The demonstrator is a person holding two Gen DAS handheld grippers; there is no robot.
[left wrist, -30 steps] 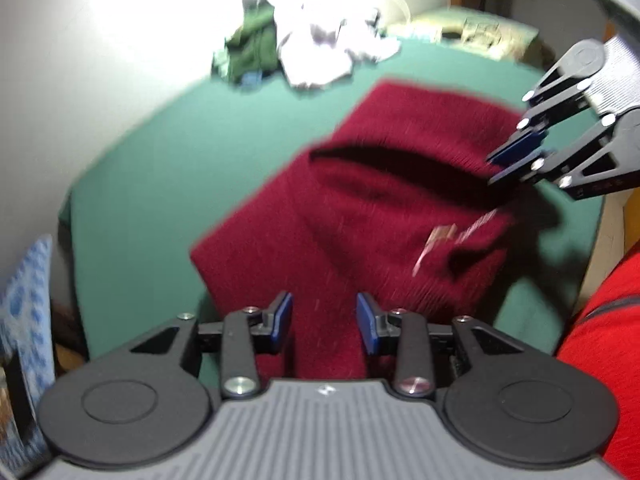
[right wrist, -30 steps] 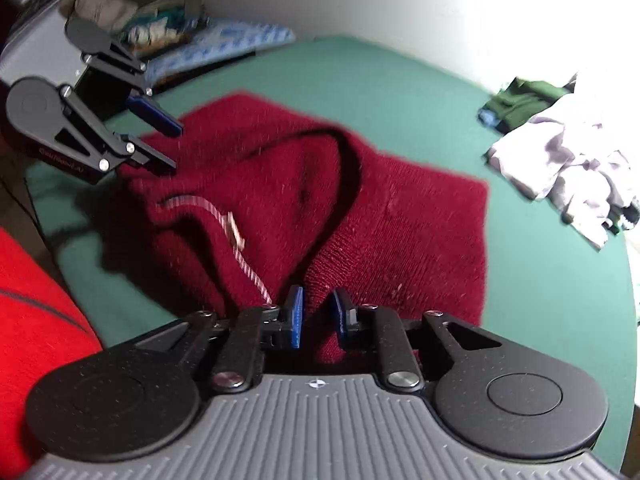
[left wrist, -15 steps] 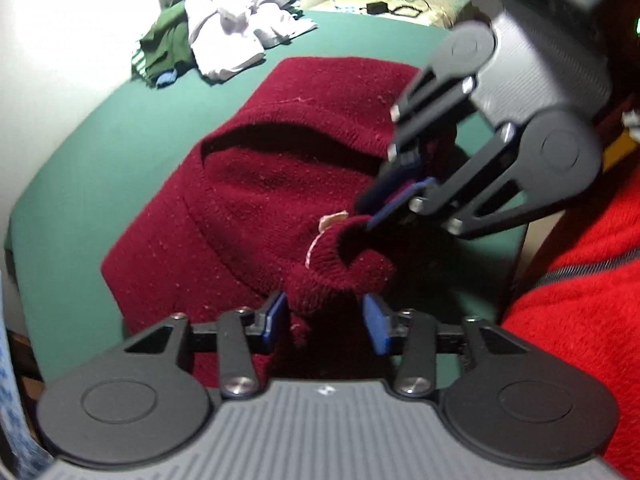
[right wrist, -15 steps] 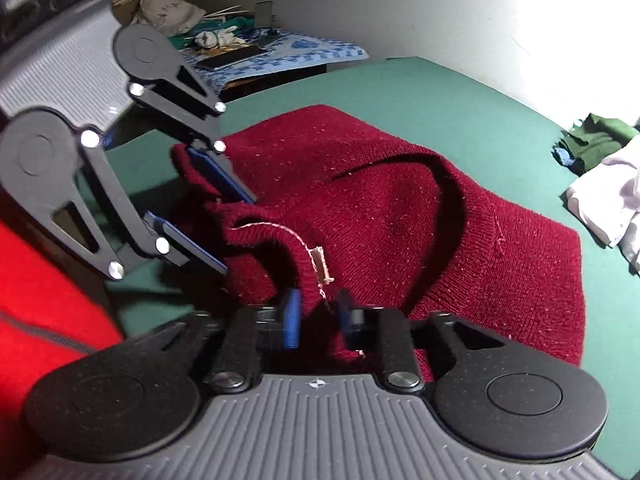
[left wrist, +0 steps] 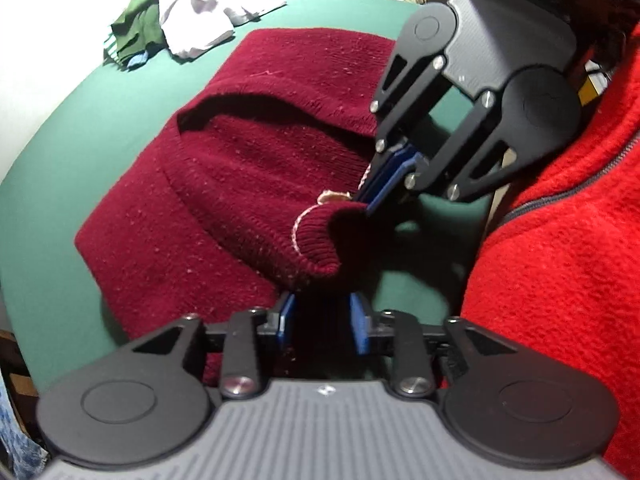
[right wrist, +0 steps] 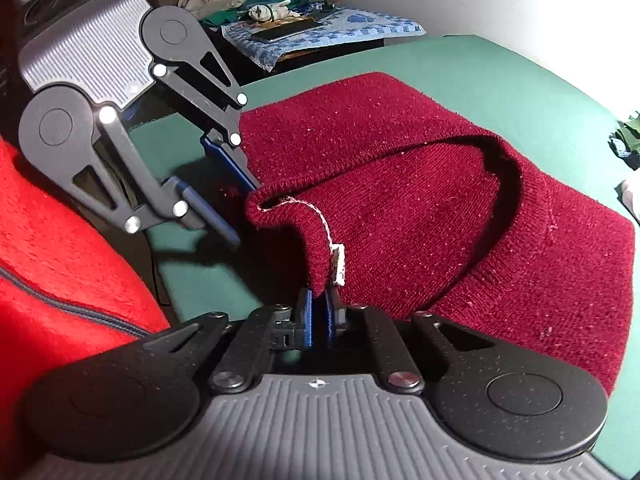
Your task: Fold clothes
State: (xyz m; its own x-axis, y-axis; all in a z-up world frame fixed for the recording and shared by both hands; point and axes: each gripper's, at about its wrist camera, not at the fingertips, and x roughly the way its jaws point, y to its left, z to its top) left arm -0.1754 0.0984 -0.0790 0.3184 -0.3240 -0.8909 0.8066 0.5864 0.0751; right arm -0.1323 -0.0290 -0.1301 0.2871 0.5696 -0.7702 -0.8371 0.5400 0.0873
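A dark red knitted sweater [left wrist: 248, 168] lies partly folded on the green table [left wrist: 80, 128]; it also shows in the right wrist view [right wrist: 420, 200]. My right gripper [right wrist: 318, 316] is shut on the ribbed neck edge with its white label [right wrist: 338, 264], lifting it; it also shows in the left wrist view [left wrist: 384, 192]. My left gripper [left wrist: 322, 320] is open, its fingers on either side of the lifted sweater fold; in the right wrist view [right wrist: 228, 204] its jaws stand apart at the fold.
A pile of white and green clothes [left wrist: 188, 24] lies at the table's far side. A person in a red fleece [left wrist: 560, 260] stands close at the near edge. A side table with a blue cloth [right wrist: 320, 36] and clutter stands beyond.
Both grippers came together at the near edge. The right gripper pulled the neck edge up and toward me. The left gripper moved in around the raised fold, still open.
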